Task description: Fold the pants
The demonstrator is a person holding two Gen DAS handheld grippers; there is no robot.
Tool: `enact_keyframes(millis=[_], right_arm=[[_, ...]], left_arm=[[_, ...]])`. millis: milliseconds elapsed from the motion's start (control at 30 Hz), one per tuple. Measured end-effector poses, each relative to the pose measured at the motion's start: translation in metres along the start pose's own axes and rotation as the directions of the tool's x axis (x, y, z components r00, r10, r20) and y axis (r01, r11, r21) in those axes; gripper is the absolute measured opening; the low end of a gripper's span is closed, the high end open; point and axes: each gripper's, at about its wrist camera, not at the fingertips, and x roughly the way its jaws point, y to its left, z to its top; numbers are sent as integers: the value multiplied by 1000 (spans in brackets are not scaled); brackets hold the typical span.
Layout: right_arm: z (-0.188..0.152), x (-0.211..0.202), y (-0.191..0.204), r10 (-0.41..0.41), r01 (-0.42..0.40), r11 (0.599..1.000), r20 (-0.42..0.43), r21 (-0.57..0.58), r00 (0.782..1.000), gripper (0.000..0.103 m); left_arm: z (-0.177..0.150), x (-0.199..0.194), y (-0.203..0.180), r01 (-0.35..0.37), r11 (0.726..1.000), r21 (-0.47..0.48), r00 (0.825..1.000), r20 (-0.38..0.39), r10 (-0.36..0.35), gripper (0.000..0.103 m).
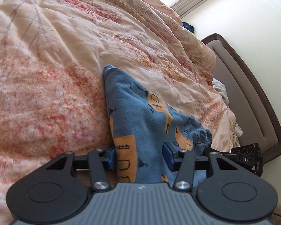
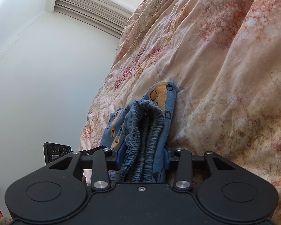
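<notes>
The pants [image 1: 142,123] are small, blue with orange patches and black drawings, and lie on a floral bed cover [image 1: 56,65]. My left gripper [image 1: 139,156] is shut on a flat bunch of the pants' fabric between its blue pads. The other gripper shows at the right edge of the left wrist view [image 1: 249,157]. In the right wrist view the pants [image 2: 155,112] are bunched with the gathered elastic waistband [image 2: 146,131] facing me. My right gripper [image 2: 143,159] is shut on the waistband. The left gripper's body [image 2: 58,151] shows at the left.
The pink and orange floral cover [image 2: 215,65] is crumpled with deep folds. A padded headboard with a dark wood frame [image 1: 252,97] stands at the right of the left wrist view. A white wall [image 2: 46,75] and window blinds [image 2: 91,5] lie beyond the bed.
</notes>
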Motion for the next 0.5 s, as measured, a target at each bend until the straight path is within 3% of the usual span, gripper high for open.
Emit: enact_keyframes(millis=[133, 200, 333, 500], right_arm=[[0, 3, 2, 14, -14, 1000, -6, 5, 1000, 43], [0, 3, 3, 20, -21, 1000, -8, -13, 1000, 34], [0, 5, 3, 0, 0, 1000, 1, -5, 1000, 29], [-4, 3, 14, -22, 23, 998, 16, -66, 1000, 24]], left_arm=[[0, 1, 5, 14, 1000, -14, 1000, 3, -14, 37], [-1, 1, 4, 12, 1000, -8, 1000, 7, -12, 32], [-1, -4, 0, 9, 1000, 9, 999, 31, -9, 19], [-3, -9, -13, -21, 998, 58, 998, 54, 18, 15]])
